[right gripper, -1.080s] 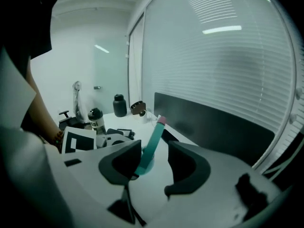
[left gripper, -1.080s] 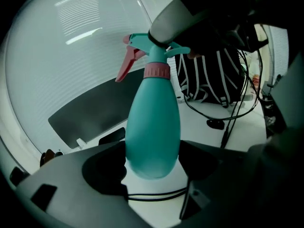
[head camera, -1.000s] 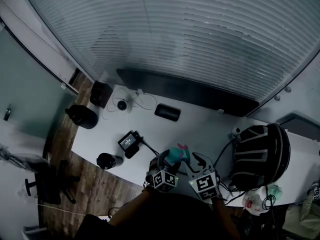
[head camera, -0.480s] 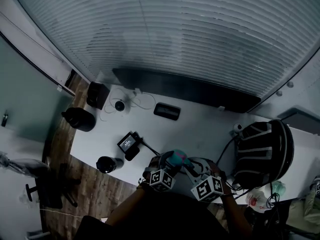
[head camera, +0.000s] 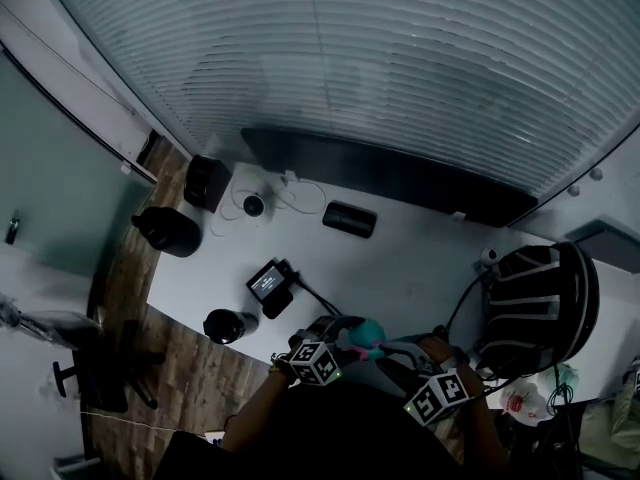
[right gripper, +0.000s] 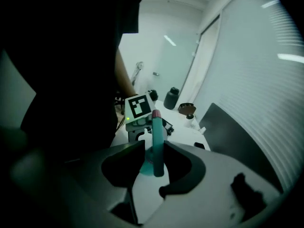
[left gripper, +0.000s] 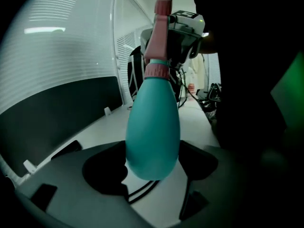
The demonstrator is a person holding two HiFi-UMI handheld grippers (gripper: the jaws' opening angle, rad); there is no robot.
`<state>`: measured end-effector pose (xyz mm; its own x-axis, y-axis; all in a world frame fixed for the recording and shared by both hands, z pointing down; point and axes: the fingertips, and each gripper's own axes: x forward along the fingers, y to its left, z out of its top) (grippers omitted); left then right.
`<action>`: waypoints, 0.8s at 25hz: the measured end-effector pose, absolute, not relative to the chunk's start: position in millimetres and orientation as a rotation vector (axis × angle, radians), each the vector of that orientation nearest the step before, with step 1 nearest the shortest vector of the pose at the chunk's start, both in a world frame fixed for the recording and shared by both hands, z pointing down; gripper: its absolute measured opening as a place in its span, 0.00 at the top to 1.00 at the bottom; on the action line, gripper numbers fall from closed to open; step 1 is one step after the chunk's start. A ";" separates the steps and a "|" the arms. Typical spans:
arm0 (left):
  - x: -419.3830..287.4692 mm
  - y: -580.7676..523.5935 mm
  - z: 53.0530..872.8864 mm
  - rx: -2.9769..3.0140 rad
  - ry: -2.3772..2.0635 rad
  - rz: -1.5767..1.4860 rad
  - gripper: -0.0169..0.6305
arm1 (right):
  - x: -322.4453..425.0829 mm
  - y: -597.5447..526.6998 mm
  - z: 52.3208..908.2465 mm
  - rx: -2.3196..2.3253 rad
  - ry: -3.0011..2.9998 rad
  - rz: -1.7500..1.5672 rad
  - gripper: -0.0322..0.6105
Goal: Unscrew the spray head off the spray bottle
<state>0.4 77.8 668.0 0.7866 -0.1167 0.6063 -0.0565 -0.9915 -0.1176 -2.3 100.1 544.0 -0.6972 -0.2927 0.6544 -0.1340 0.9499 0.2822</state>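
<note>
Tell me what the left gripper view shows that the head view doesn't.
Only the left gripper view: the left gripper with its jaws clamped on the belly of the teal spray bottle, and the pink spray head at the bottle's far end.

Only the head view: the wider layout, with a black mug, a small screen device, a flat black case and a striped black bag at the right.

Both: the white desk and the teal bottle, which is only a small patch at the desk's near edge in the head view.
</note>
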 end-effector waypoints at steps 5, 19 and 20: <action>-47.6 9.0 677.0 -2.714 0.735 -1.109 0.43 | 18.2 66.1 522.9 0.744 -2.502 0.073 0.77; -36.9 -14.2 650.8 -2.004 0.731 -1.157 0.43 | 34.7 48.6 586.2 0.828 -2.246 2.355 0.77; -34.8 -13.4 652.1 -2.003 0.723 -1.162 0.44 | 32.1 48.6 587.8 0.823 -2.243 2.313 0.77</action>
<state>-34.8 -13.4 652.1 0.4417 -0.7458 0.4987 -0.1175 -0.5992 -0.7920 32.1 48.6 587.8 -0.8616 -0.4584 0.2182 -0.2041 -0.0807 -0.9756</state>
